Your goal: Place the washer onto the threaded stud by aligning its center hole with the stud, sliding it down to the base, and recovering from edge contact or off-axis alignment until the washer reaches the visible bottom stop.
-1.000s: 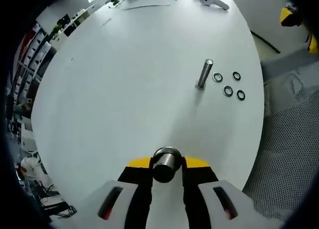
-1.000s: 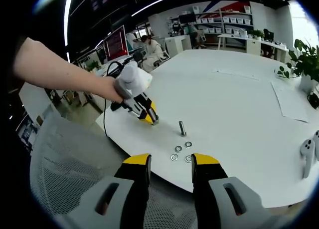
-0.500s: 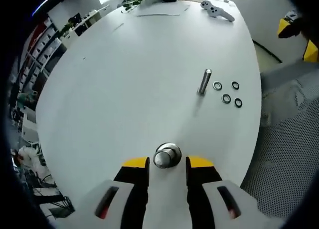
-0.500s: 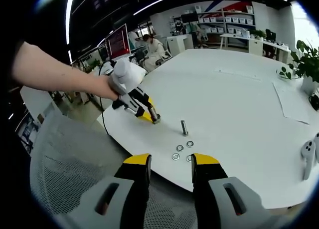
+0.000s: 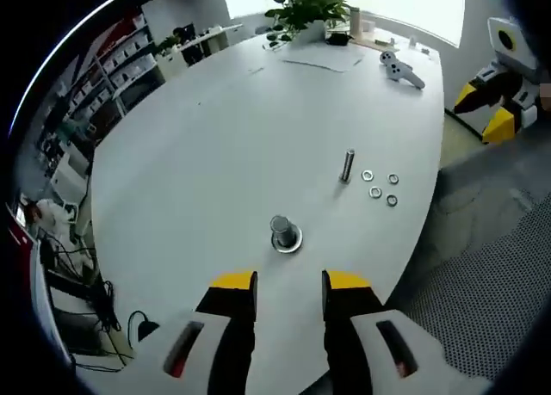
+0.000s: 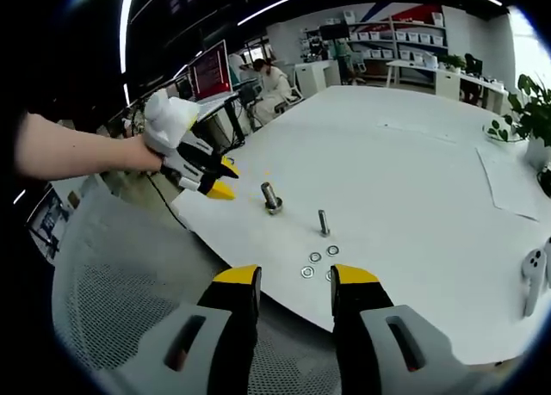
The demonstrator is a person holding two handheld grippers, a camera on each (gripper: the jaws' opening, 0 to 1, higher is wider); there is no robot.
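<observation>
A: What do the jaws of the left gripper (image 5: 288, 283) look like in the left gripper view?
B: Black jaws with yellow tips, each on a pale grey housing bearing a dark slot with a red mark.

A: And the right gripper (image 6: 290, 279) in the right gripper view?
B: The same build: yellow-capped black jaws, grey shells, dark slots. There the left gripper (image 6: 219, 178) appears with a white rounded body and yellow tips, gripped by a hand (image 6: 142, 154) on a bare, sleeveless forearm
</observation>
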